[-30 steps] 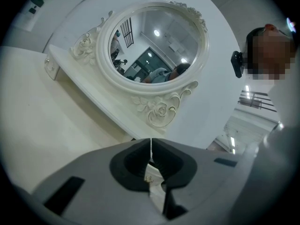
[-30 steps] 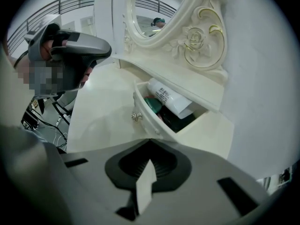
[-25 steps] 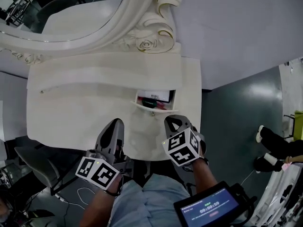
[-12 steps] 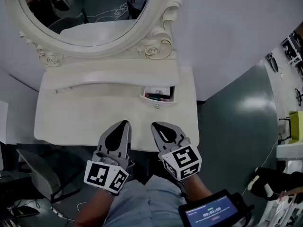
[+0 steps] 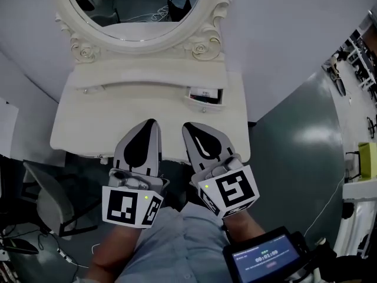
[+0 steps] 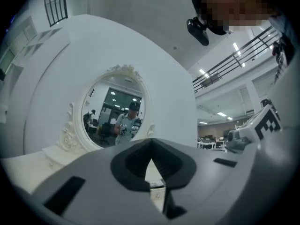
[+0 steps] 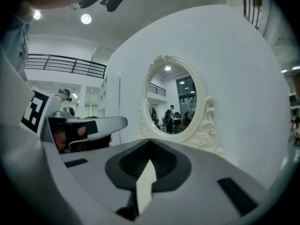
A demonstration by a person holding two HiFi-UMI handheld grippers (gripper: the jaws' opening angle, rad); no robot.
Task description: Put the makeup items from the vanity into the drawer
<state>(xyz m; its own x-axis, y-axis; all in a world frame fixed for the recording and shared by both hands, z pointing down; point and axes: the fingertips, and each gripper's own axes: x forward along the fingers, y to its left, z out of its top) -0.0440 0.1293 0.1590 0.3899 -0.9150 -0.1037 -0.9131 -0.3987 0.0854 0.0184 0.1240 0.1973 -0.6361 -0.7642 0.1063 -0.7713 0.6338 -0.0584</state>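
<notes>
Nearest in the head view, the left claw (image 5: 148, 131) and right claw (image 5: 193, 135) sit side by side in front of the person's lap, their tips over the front edge of the counter (image 5: 97, 128). Both have their jaws pressed together with nothing between them, and each gripper view shows the same.

Only the head view takes in the tablet (image 5: 263, 258) by the right forearm, the chair (image 5: 44, 199) at the left, and the drawer (image 5: 197, 101). The drawer stands pulled open at the right of the counter's raised back ledge. The makeup items (image 5: 206, 94) lie inside it as a pale piece beside darker ones and a touch of red, too small to tell apart.

Neither gripper view shows inside the drawer. The right gripper view catches the left claw just beside it. Farthest off, both gripper views face the oval mirror (image 5: 138, 10) in its carved white frame. In the left gripper view the glass reflects the person holding both claws.
</notes>
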